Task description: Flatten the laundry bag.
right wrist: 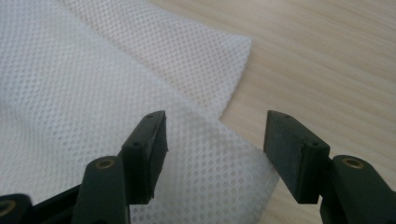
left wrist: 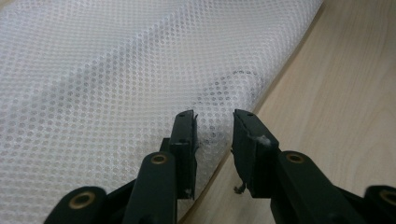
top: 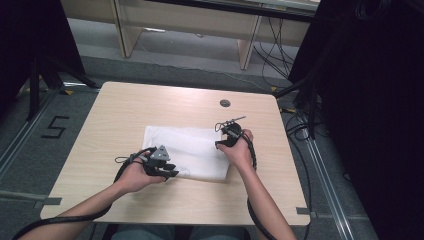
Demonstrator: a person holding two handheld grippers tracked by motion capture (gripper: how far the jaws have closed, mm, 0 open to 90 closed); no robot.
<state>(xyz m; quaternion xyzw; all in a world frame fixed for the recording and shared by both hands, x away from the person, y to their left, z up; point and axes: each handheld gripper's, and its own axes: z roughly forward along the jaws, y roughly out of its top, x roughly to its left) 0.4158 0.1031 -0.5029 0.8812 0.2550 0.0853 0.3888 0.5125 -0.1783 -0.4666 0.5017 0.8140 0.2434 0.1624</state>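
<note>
A pale wooden table (top: 125, 107) carries a white mesh cloth (top: 187, 150) folded flat at its middle. The left gripper (left wrist: 214, 128) sits at the cloth's near edge, jaws parted over the hem. The right gripper (right wrist: 215, 135) straddles the cloth's right corner, jaws wide apart.

- Bare forearms, no sleeves in sight.
- Left gripper (top: 172, 170): black body, grey three-cornered plate on top, black cable looping off behind the wrist.
- Right gripper (top: 220, 144): black, thin metal rod sticking up from the top, thick black cable trailing along the forearm.
- Flat black rectangular pads (right wrist: 150, 140), brass-ringed pivot holes at the base.
- White fluff stuck on one left pad (left wrist: 254, 147).
</note>
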